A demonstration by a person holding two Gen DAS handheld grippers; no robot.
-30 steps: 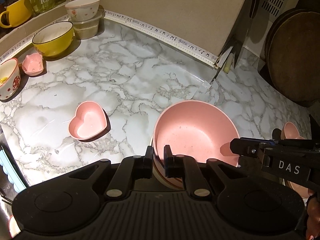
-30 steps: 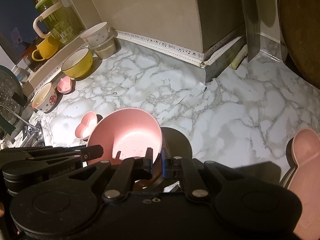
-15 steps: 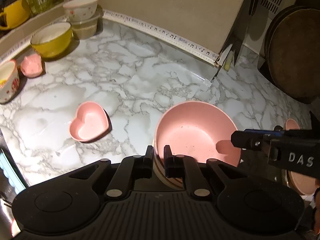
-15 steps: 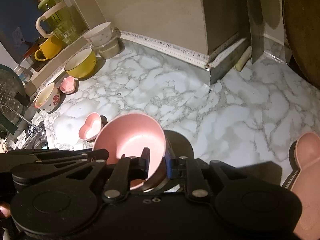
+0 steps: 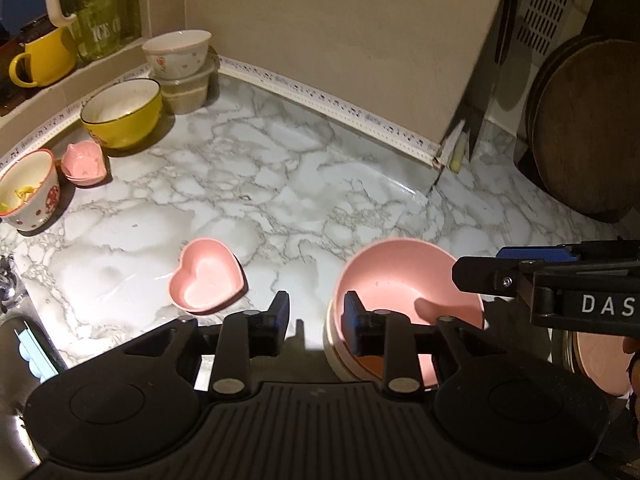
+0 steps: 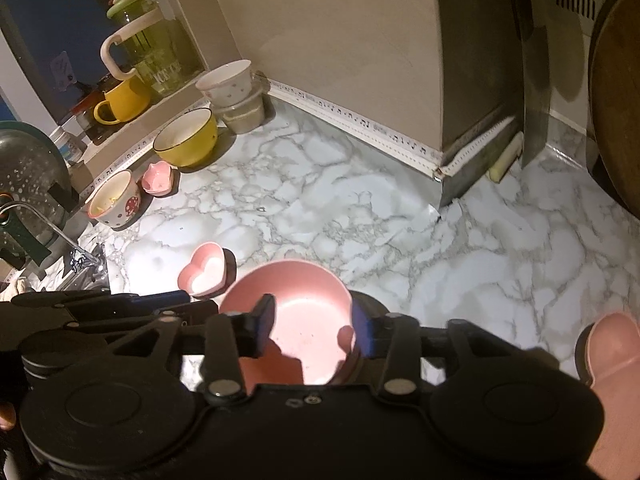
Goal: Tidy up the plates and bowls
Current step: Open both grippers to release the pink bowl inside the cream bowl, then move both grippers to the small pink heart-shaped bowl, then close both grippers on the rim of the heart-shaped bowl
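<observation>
Left gripper (image 5: 314, 314) and right gripper (image 6: 313, 323) are both spreading wide around the pink bowl (image 5: 408, 280) sitting on the marble counter (image 5: 280, 184). Only the right view is showing the faucet (image 6: 52, 232).

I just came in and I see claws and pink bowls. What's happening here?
A person is tidying bowls on a marble counter, holding a claw in each hand. Both claws are open right now, the left claw and the right claw, and neither is gripping anything. The big pink bowl sits nested on a paler bowl underneath, right in front of them. A small pink heart dish waits nearby, and more bowls, like the yellow bowl, line the back edge.
</observation>
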